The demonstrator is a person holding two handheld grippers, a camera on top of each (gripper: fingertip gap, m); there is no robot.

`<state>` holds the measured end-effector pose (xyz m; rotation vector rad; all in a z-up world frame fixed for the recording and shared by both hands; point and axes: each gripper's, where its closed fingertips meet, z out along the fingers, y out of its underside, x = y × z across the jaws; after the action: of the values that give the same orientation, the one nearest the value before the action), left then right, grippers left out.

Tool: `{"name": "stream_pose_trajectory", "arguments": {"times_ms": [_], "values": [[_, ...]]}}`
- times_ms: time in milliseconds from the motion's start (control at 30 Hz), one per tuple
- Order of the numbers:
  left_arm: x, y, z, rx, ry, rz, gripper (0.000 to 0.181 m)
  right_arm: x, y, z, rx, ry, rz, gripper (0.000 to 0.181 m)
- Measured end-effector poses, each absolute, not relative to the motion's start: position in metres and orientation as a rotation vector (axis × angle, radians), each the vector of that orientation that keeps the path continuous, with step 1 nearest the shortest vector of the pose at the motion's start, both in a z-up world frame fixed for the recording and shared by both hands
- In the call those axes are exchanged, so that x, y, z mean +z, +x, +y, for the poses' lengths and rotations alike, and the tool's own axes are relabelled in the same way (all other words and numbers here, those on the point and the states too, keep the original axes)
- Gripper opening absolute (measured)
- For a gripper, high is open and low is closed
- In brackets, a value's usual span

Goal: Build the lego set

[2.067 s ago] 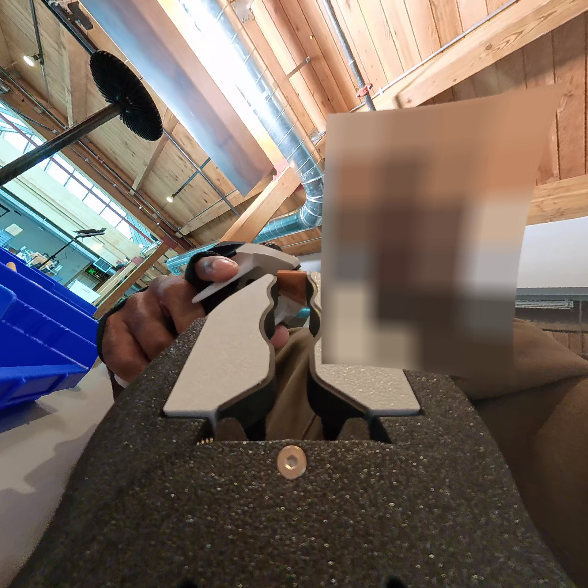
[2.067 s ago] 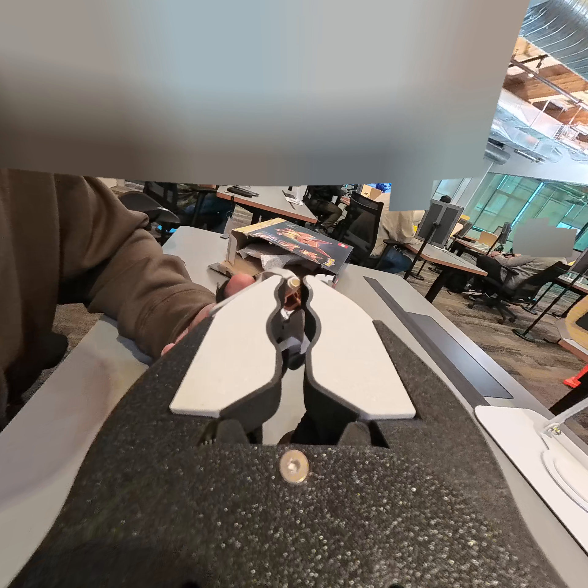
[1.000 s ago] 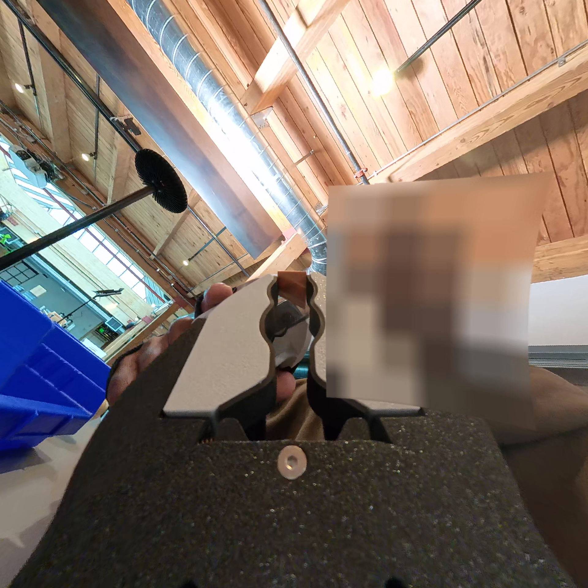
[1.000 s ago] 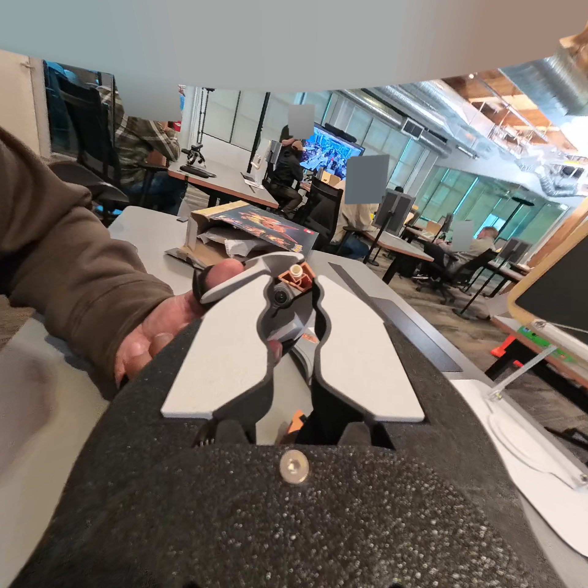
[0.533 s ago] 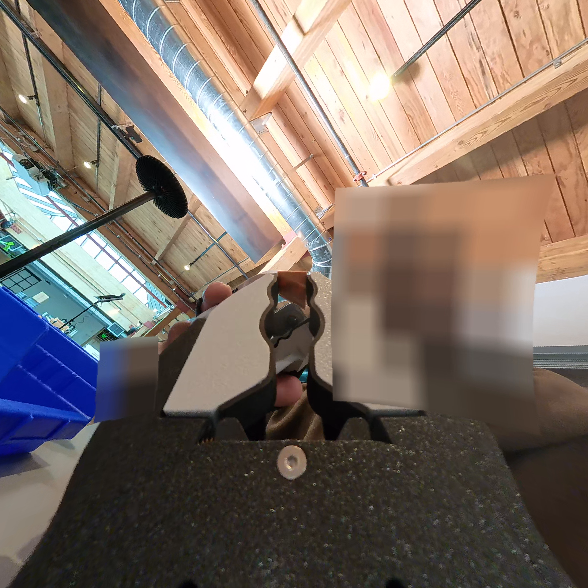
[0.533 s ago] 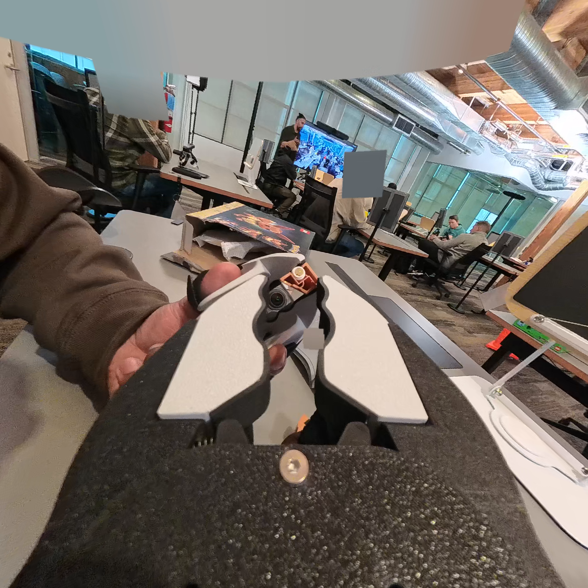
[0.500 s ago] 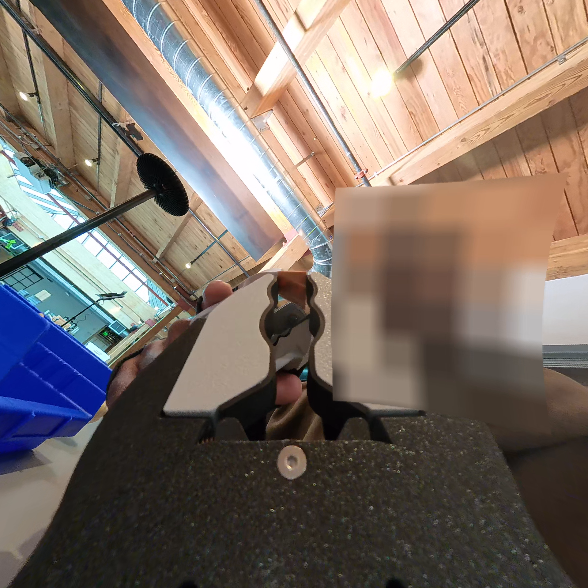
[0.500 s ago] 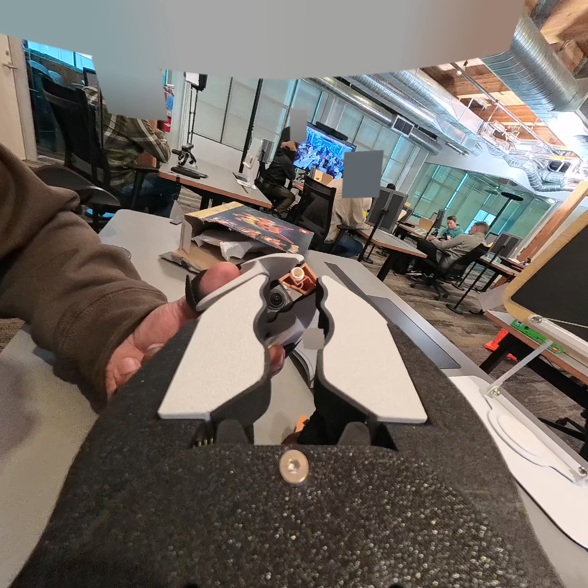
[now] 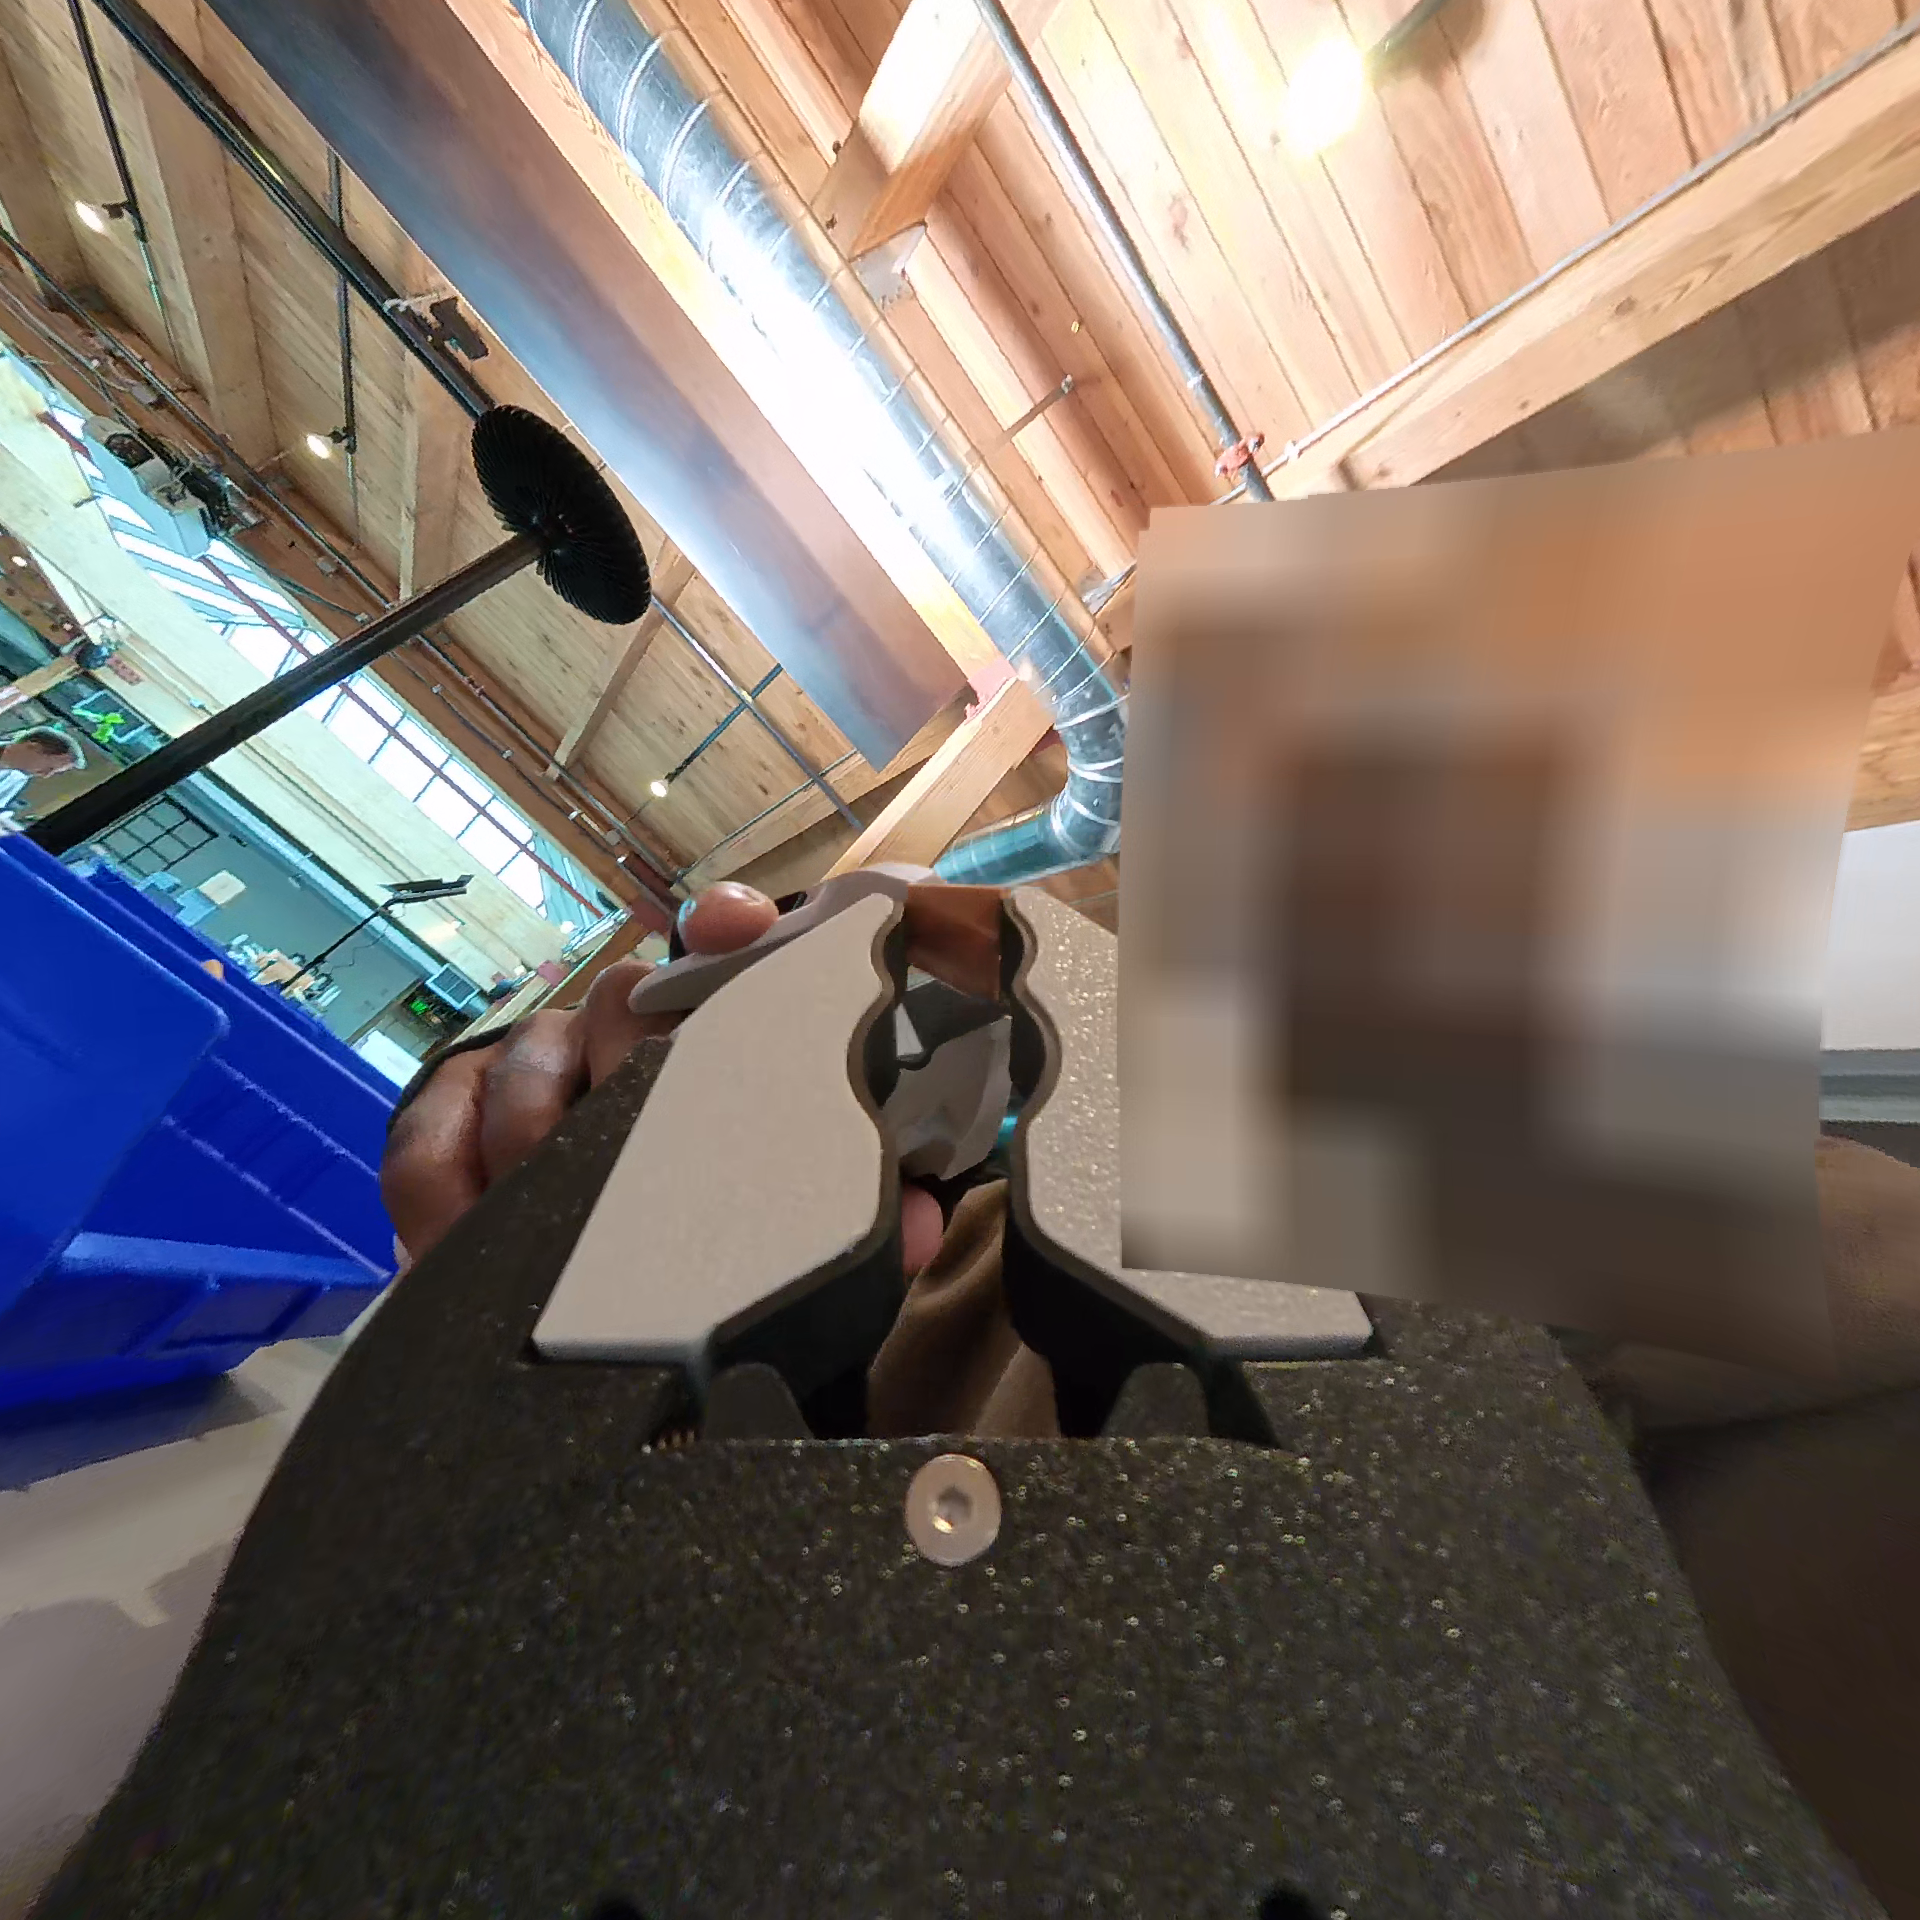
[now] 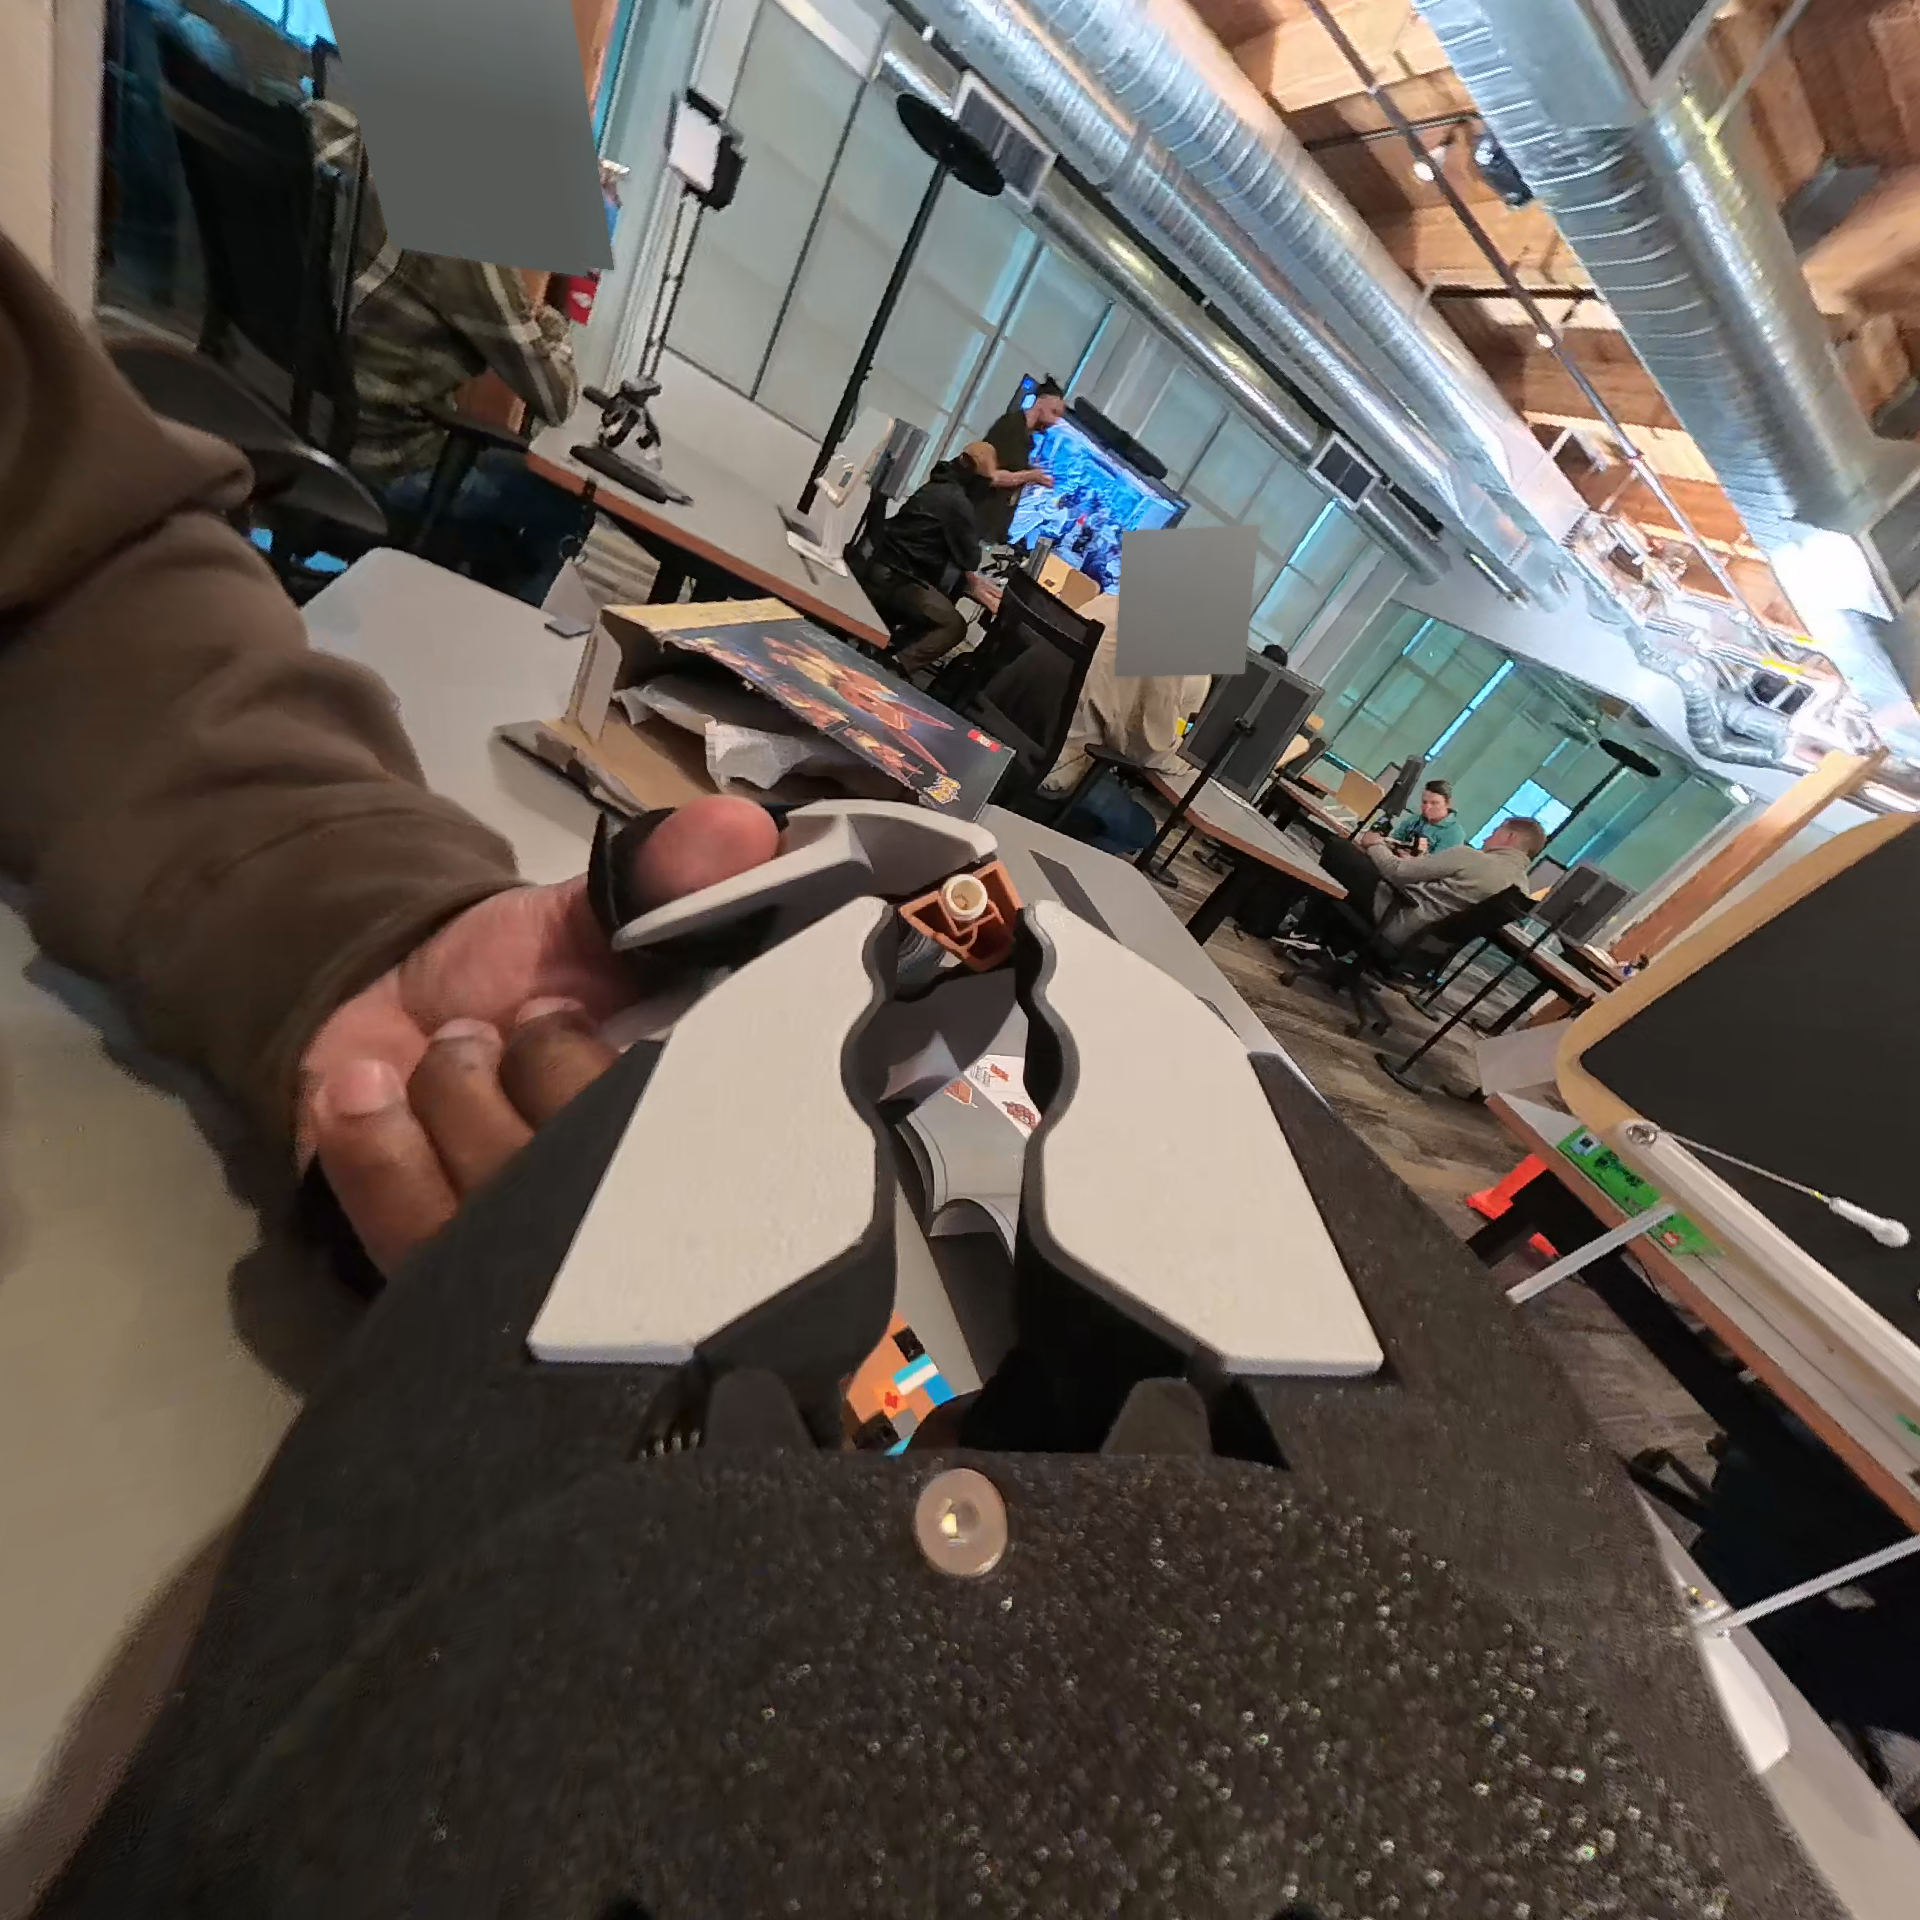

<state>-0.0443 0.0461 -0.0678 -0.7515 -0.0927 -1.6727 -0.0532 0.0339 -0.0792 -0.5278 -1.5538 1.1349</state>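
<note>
In the left wrist view my left gripper (image 9: 954,914) is shut on a small brown lego piece (image 9: 958,940) and points up toward the ceiling. The other gripper's grey finger (image 9: 769,935) and the hand holding it reach that piece from the left. In the right wrist view my right gripper (image 10: 958,920) is shut on the same brown piece (image 10: 935,925), which has a tan peg (image 10: 964,894) in its end. The left gripper's finger (image 10: 831,852) meets the piece from the left. Both grippers hold it in the air above the table.
Blue bins (image 9: 125,1143) stand at the left on the grey table (image 10: 436,644). An opened lego box (image 10: 790,707) lies farther back. An instruction booklet (image 10: 977,1101) lies under my right gripper. A framed dark panel (image 10: 1766,1039) stands at the right. People sit at desks beyond.
Both grippers stay shut on the brown piece and together. The right wrist view has tilted and rolled, showing more ceiling; the left hand has opened out a little below it.
</note>
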Motion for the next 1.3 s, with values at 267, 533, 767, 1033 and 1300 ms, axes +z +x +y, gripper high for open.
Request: {"name": "stream_pose_trajectory", "arguments": {"times_ms": [267,533,767,1033,1300], "values": [[-0.069,-0.035,0.046,-1.569,-0.898,0.056,0.017,-0.081,-0.045,0.035,1.163,-0.463,-1.675,0.021],[-0.075,-0.025,0.042,-1.449,-1.061,0.256,0.017,-0.085,-0.037,0.033,1.179,-0.411,-1.789,0.021],[-0.080,-0.017,0.036,-1.431,-1.110,0.363,0.017,-0.089,-0.028,0.027,1.248,-0.382,-1.860,0.021],[-0.077,-0.021,0.037,-1.461,-1.027,0.295,0.016,-0.083,-0.029,0.028,1.302,-0.427,-1.814,0.022],[-0.068,-0.040,0.039,-1.408,-0.899,0.162,0.017,-0.070,-0.039,0.032,1.408,-0.552,-1.637,0.029]]}}
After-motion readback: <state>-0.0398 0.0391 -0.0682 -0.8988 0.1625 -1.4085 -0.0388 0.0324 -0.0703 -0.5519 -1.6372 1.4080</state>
